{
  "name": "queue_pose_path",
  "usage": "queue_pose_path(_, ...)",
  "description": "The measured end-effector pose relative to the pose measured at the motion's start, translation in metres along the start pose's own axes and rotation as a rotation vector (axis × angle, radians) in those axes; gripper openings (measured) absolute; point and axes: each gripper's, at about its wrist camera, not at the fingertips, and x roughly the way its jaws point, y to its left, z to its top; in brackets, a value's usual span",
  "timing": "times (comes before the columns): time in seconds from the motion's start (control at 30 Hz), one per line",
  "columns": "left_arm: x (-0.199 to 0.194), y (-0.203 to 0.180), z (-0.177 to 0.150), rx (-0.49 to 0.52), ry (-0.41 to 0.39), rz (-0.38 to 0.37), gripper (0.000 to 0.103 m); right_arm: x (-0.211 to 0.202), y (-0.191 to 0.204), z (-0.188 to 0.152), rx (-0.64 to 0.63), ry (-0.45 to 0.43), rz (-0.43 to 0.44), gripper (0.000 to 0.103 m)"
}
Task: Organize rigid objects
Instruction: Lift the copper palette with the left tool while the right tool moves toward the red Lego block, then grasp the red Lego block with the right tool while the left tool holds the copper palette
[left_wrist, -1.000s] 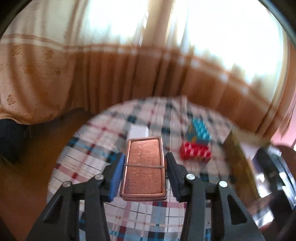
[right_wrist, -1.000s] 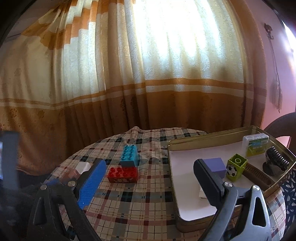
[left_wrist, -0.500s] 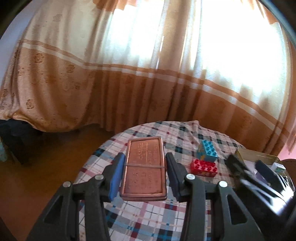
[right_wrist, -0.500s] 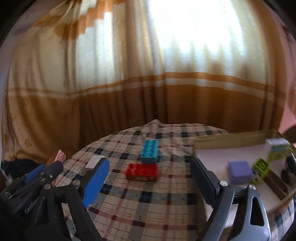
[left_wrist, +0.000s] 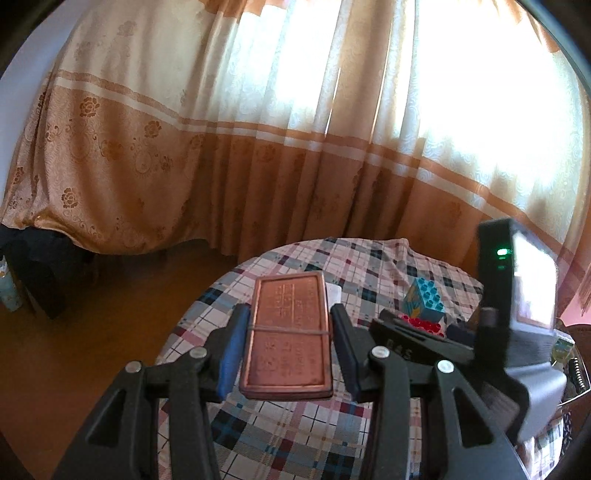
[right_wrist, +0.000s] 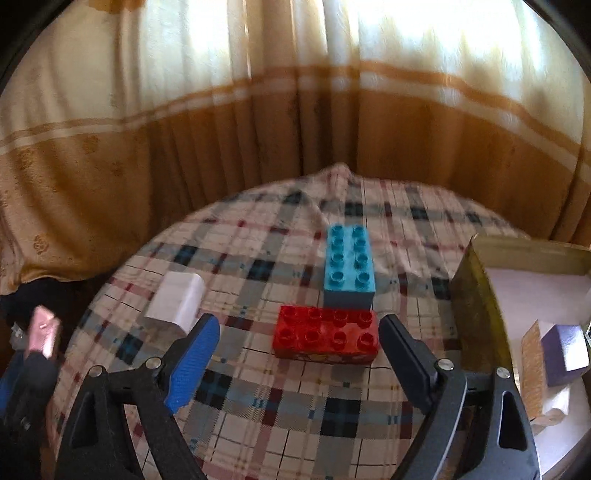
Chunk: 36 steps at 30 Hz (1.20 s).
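Observation:
My left gripper is shut on a flat copper-coloured metal case with a rubber band round it, held above the plaid table. The case also shows at the left edge of the right wrist view. My right gripper is open and empty, its jaws spread just in front of a red brick. A blue brick lies right behind the red one. A white block lies to the left. In the left wrist view the right gripper's body hides part of the red brick and blue brick.
A gold tin tray stands at the right, holding a purple cube and other small items. The round table carries a plaid cloth. Orange-and-cream curtains hang behind. The table edge drops to a wooden floor at the left.
My right gripper has moved forward and left, closing in on the red brick, and now fills the right of the left wrist view. My left gripper still holds the copper case, lifted slightly.

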Motion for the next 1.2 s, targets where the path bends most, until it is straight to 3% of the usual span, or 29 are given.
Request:
queue_pose_path(0.17, 0.002, -0.002, 0.000, -0.001, 0.010, 0.004, 0.045, 0.011, 0.003, 0.003, -0.021, 0.042, -0.045, 0.085)
queue_pose_path(0.23, 0.002, -0.002, 0.000, 0.000, 0.011, 0.004, 0.045, 0.011, 0.006, 0.003, -0.039, 0.039, -0.070, 0.065)
queue_pose_path(0.57, 0.002, -0.005, -0.001, 0.013, 0.007, 0.012, 0.045, 0.000, -0.001, -0.001, -0.020, 0.011, -0.038, 0.064)
queue_pose_path(0.9, 0.003, -0.007, -0.001, 0.021, 0.007, 0.019, 0.045, -0.059, 0.000, -0.020, -0.066, -0.234, -0.037, 0.064)
queue_pose_path(1.2, 0.000, -0.011, -0.002, 0.056, 0.002, 0.042, 0.045, -0.075, -0.005, -0.032, -0.082, -0.252, -0.033, 0.064)
